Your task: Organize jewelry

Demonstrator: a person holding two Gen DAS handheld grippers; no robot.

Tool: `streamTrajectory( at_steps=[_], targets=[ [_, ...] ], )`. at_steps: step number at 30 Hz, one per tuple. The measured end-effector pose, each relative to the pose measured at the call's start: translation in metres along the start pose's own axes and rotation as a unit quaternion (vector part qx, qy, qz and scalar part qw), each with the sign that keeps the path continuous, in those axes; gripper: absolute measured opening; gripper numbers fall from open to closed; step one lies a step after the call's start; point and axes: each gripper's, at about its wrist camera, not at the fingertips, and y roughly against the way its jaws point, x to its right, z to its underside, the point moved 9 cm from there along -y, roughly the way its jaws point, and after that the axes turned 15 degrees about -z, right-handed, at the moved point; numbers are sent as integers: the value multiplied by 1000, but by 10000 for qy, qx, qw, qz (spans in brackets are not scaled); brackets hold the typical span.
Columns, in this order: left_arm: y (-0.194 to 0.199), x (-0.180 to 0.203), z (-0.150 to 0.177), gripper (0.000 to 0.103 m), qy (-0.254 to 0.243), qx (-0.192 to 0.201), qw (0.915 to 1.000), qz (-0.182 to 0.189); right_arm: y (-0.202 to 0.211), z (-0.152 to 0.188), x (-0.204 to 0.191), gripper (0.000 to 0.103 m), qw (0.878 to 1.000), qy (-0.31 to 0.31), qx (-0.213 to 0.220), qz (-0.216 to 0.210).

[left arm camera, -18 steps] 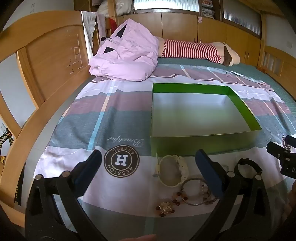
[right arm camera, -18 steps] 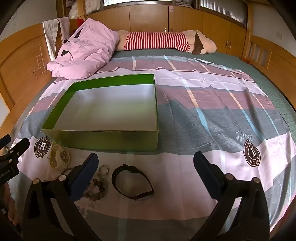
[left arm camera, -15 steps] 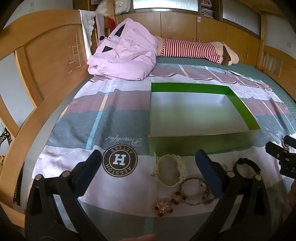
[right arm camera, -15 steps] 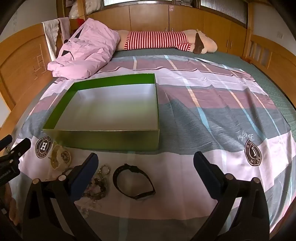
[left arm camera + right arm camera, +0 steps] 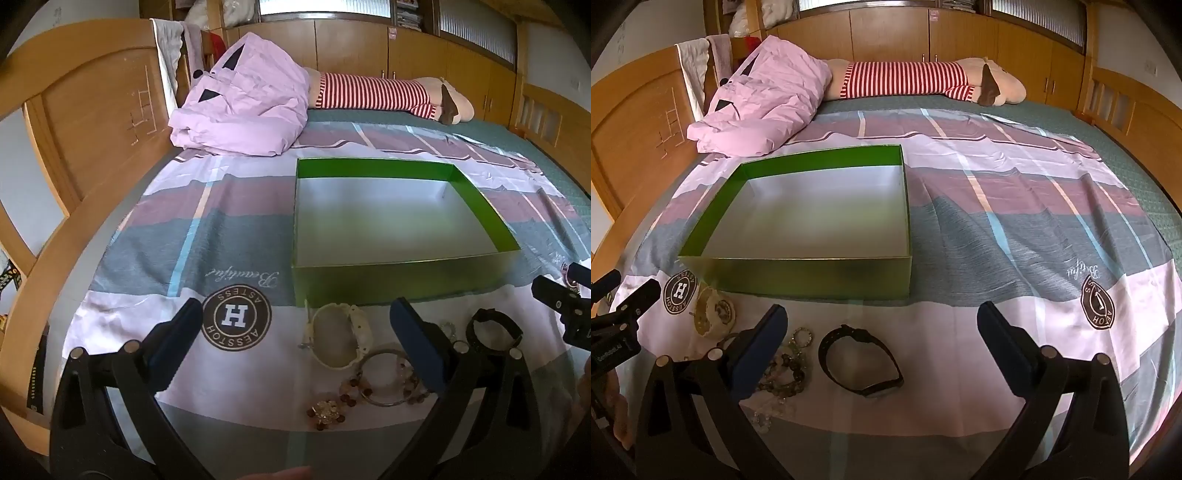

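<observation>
An empty green box (image 5: pixel 369 284) (image 5: pixel 812 275) sits on the bed. In front of it lie a cream watch (image 5: pixel 341 334) (image 5: pixel 714 317), a beaded bracelet with a metal bangle (image 5: pixel 384 382) (image 5: pixel 785 369), a small brooch (image 5: pixel 325 410), a small silver ring piece (image 5: pixel 802 336) and a black watch (image 5: pixel 493 332) (image 5: pixel 858 360). My left gripper (image 5: pixel 295 332) is open above the cream watch. My right gripper (image 5: pixel 882 332) is open above the black watch. Both are empty.
A pink quilt (image 5: pixel 243 110) and a striped plush toy (image 5: pixel 923 79) lie at the far end of the bed. A wooden bed frame (image 5: pixel 85 122) runs along the left. The patterned sheet (image 5: pixel 1015 229) spreads to the right of the box.
Both grippers have drifted slightly, shifting the view a little. The jewelry and the box have not moved.
</observation>
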Motion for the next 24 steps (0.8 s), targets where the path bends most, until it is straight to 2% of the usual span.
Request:
streamTrajectory(
  at_steps=[24],
  targets=[
    [-3,4,3,101,-77,-33,10000,6,-4,1,-2,102,10000,-18,-24,-30]
  ],
)
